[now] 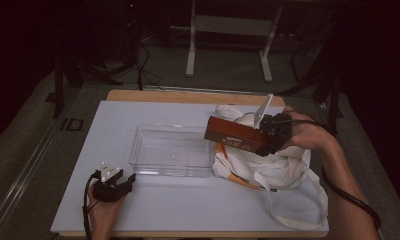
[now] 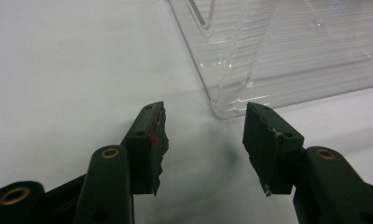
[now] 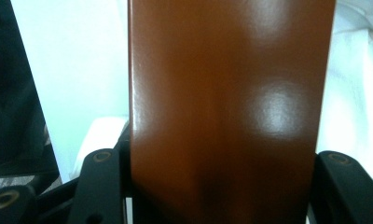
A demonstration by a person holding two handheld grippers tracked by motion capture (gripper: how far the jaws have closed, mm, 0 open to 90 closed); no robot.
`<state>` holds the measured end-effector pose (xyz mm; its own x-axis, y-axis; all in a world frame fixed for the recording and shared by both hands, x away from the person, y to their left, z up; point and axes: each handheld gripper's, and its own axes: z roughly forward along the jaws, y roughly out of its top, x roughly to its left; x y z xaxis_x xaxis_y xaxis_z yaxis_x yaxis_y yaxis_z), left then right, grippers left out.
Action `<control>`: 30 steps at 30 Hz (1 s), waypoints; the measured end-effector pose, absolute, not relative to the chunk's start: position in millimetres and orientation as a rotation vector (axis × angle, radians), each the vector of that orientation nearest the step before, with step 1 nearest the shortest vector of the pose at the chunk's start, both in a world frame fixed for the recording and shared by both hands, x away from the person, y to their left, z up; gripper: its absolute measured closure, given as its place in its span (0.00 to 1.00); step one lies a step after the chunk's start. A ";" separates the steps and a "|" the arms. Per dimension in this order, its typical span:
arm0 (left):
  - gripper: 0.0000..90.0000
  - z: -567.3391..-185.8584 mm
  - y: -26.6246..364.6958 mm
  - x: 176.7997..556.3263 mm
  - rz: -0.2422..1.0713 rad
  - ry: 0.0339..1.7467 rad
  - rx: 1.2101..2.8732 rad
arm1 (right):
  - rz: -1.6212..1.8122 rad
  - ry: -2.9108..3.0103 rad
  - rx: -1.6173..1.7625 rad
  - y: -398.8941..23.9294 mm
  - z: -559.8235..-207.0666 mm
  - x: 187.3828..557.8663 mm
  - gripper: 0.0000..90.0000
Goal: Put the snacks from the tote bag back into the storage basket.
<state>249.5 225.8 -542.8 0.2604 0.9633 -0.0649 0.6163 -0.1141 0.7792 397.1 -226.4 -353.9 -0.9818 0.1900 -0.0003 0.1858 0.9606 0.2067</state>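
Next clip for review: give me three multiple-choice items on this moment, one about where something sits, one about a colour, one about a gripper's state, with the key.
1. Where is the clear plastic tray?
A. on the white table, left of the white tote bag
B. on top of the bag
C. on the floor

2. What colour is the box in the right gripper?
A. blue
B. reddish brown
C. yellow

3. How is the left gripper set?
A. shut on the tray
B. shut on the bag
C. open, holding nothing

Key: 1 A, the high view shows the tray beside the bag; 2 B, the right gripper view shows glossy brown; 3 C, its jaws stand apart over bare table.
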 end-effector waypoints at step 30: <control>0.55 -542.8 227.0 249.3 0.610 1.441 1.810 | 0.295 3.093 0.199 -183.7 -351.6 399.1 0.48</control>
<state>249.3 227.0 -542.8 0.2593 0.9628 -0.0761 0.6155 -0.1040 0.7812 399.1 -183.7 -351.6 -0.9914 0.1300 -0.0161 0.1246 0.9738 0.1902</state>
